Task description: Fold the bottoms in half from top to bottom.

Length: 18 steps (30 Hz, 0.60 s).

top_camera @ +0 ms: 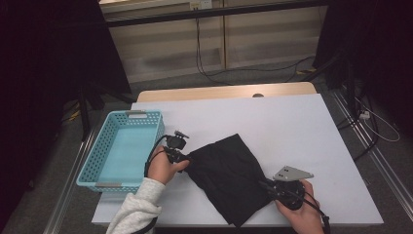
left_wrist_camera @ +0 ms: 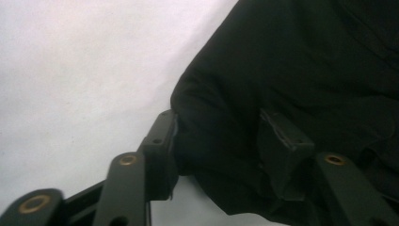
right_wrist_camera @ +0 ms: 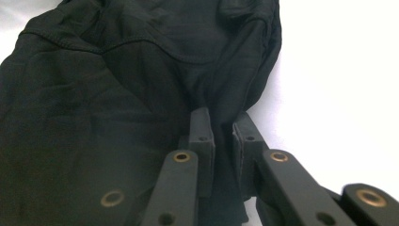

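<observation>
A black cloth (top_camera: 226,173) lies folded on the white table (top_camera: 287,122), running from the middle down to the front edge. At its left corner my left gripper (top_camera: 184,157) has its jaws spread. In the left gripper view the left gripper (left_wrist_camera: 219,122) has that corner of the cloth (left_wrist_camera: 291,61) between its jaws, which stand well apart around it. At the cloth's lower right edge my right gripper (top_camera: 265,186) holds on. In the right gripper view the right gripper (right_wrist_camera: 223,117) is shut, with a fold of the cloth (right_wrist_camera: 117,94) pinched between its nearly closed jaws.
A teal plastic basket (top_camera: 97,146) with a perforated wall stands at the table's left edge, close to my left hand. Bare white table stretches behind and to the right of the cloth. Cables run over the floor beyond the table.
</observation>
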{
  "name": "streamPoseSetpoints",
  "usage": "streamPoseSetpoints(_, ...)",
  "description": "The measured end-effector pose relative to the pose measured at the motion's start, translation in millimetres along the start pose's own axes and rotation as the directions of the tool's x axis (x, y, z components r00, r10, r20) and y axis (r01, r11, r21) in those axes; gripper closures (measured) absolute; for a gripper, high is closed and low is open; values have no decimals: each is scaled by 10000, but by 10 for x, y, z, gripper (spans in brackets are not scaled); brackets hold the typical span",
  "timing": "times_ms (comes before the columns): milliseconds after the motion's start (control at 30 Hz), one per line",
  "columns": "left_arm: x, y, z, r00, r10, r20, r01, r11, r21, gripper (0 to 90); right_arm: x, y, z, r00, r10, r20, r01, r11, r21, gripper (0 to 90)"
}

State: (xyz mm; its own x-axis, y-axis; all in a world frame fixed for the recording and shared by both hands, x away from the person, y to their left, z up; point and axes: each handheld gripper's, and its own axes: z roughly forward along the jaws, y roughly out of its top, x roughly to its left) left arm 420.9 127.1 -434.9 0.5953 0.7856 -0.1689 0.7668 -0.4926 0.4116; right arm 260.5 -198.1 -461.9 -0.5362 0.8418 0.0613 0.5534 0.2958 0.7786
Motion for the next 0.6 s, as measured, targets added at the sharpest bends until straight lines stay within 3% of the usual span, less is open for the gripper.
streamPoseSetpoints(133,-23,-4,8,9997,-161,201,163,9998,-66,654,5,2,7,10000,-24,4,24,10000,-1,812)
streamPoseSetpoints(200,-33,-6,19,9976,-185,660,186,9998,-9,766,10,1,12,10000,-23,18,23,10000,16,812)
streamPoseSetpoints(267,-68,10,21,9985,-19,545,18,10000,29,789,12,1,15,10000,-29,22,29,10000,20,812)
streamPoseSetpoints(433,-94,95,-27,9997,201,162,-211,9973,697,822,8,-5,9,10000,6,35,-6,10000,-34,813)
streamPoseSetpoints(600,-21,211,-183,9999,45,153,-60,9953,971,837,-5,5,-6,9999,173,-2,-173,9998,-77,815)
